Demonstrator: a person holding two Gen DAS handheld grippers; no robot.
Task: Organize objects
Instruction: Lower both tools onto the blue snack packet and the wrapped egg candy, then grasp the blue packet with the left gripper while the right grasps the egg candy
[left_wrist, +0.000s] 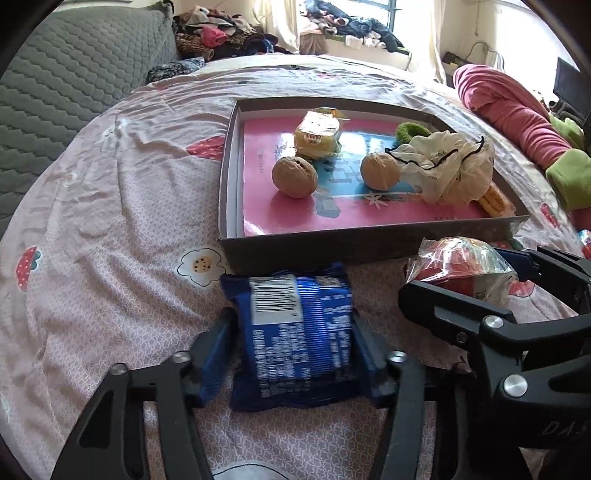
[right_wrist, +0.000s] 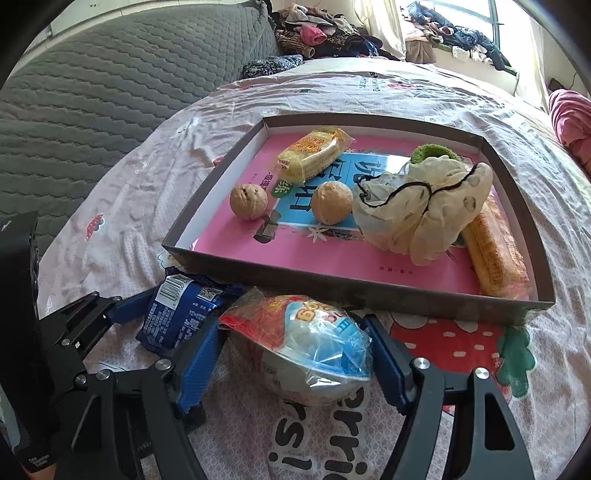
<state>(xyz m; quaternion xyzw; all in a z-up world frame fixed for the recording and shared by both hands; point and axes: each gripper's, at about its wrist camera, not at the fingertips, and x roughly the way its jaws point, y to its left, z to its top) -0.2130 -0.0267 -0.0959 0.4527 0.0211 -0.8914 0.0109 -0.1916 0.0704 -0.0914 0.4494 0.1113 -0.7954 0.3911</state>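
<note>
A grey box lid (left_wrist: 332, 245) (right_wrist: 332, 288) lies on the bed with a pink book inside it. On the book lie two walnuts (left_wrist: 294, 176) (right_wrist: 248, 201), a yellow snack pack (left_wrist: 317, 134) (right_wrist: 314, 153), a cream cloth bag (left_wrist: 448, 166) (right_wrist: 421, 210), a green hair tie (left_wrist: 408, 132) and an orange wafer pack (right_wrist: 493, 251). My left gripper (left_wrist: 295, 354) is shut on a blue snack packet (left_wrist: 295, 336) (right_wrist: 177, 314) lying in front of the box. My right gripper (right_wrist: 295, 362) (left_wrist: 480, 291) straddles a red and blue plastic-wrapped snack (right_wrist: 310, 343) (left_wrist: 461, 269); its pads touch the wrapper.
The bed has a pink patterned sheet (left_wrist: 110, 221). A grey quilted headboard (left_wrist: 55, 81) stands at the left. A pink and green blanket (left_wrist: 517, 122) lies at the right. Piles of clothes (left_wrist: 221, 33) lie beyond the bed near the window.
</note>
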